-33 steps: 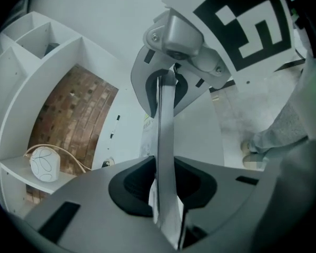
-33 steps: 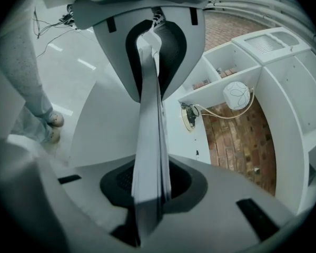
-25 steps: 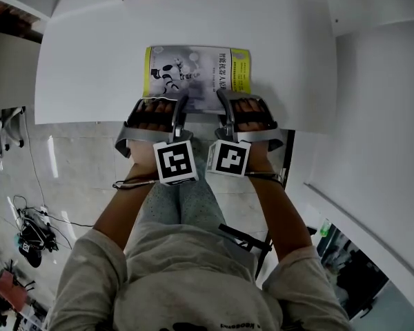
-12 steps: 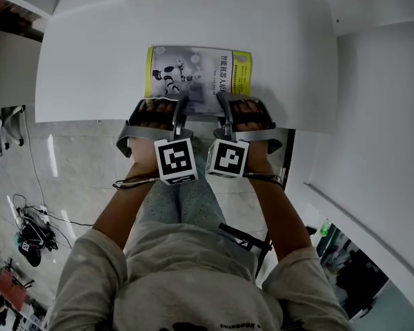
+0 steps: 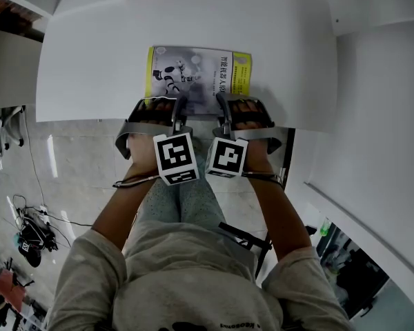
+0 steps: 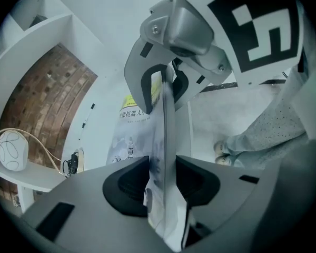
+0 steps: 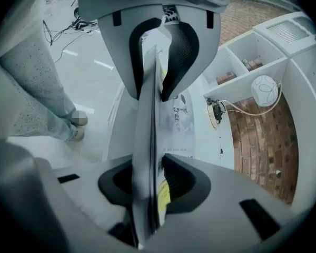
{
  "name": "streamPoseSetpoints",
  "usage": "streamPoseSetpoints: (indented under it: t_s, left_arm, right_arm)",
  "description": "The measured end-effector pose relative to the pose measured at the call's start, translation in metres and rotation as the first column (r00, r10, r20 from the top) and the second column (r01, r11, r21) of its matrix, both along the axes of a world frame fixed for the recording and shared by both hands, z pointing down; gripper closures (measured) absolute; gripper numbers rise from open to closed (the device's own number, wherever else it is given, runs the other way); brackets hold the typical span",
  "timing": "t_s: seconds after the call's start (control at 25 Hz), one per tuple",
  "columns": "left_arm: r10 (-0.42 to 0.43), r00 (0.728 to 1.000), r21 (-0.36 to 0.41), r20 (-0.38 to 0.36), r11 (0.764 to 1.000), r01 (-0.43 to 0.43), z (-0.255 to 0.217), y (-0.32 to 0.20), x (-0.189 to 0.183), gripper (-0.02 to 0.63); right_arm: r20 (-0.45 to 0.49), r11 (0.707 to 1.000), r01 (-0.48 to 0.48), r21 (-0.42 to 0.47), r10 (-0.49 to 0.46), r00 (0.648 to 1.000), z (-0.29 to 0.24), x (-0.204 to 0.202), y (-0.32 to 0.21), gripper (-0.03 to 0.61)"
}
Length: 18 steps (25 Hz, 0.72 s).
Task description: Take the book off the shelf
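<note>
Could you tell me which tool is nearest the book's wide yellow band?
The right tool, by the book's yellow band; the left tool meets grey cover. Both have just been opening, the book between their jaws.

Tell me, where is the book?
In the head view the book lies flat at the table's near edge, in the middle. The left gripper and right gripper straddle its near edge, jaws just opening.

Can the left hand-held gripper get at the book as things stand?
Likely yes: the book's near edge already sits between the jaws of the left hand-held gripper, which have just been opening. Nothing blocks it.
</note>
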State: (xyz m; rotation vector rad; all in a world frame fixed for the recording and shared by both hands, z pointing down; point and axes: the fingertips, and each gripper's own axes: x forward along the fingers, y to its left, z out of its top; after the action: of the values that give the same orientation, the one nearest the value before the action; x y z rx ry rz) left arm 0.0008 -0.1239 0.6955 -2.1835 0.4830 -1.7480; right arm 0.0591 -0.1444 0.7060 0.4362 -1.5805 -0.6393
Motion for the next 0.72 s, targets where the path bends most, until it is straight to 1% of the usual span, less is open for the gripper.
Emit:
streamPoseSetpoints:
  t_s: [0.08, 0.16, 0.32, 0.44, 0.52, 0.72]
  left_arm:
    - [-0.006, 1.0, -0.029, -0.007, 1.0, 0.006, -0.002, 0.003, -0.001, 0.474]
    - [-0.019, 0.999, -0.06, -0.031, 0.998, 0.017, -0.006, 0.007, -0.002, 0.472]
    - [-0.073, 0.99, -0.126, -0.123, 0.99, 0.057, -0.018, 0.013, -0.004, 0.472]
    - [-0.125, 0.972, -0.17, -0.2, 0.981, 0.091, -0.029, 0.015, -0.005, 0.472]
    - [-0.158, 0.957, -0.187, -0.244, 0.976, 0.114, -0.038, 0.014, -0.006, 0.472]
    - [-0.223, 0.923, -0.208, -0.312, 0.964, 0.163, -0.054, 0.015, -0.009, 0.474]
  right_arm:
    - [-0.017, 1.0, 0.01, 0.008, -0.009, 1.0, 0.001, 0.002, -0.001, 0.465]
    - [-0.02, 1.0, 0.009, 0.003, -0.009, 1.0, 0.002, 0.001, 0.0, 0.464]
    - [-0.022, 1.0, -0.001, -0.024, 0.0, 1.0, 0.003, -0.001, 0.002, 0.454]
    - [-0.05, 1.0, 0.012, -0.012, -0.013, 0.999, 0.006, 0.002, 0.001, 0.453]
    - [-0.052, 1.0, 0.01, -0.016, -0.011, 0.999, 0.006, 0.003, 0.001, 0.449]
    - [-0.031, 0.995, 0.002, -0.096, -0.005, 1.0, 0.005, 0.001, 0.007, 0.412]
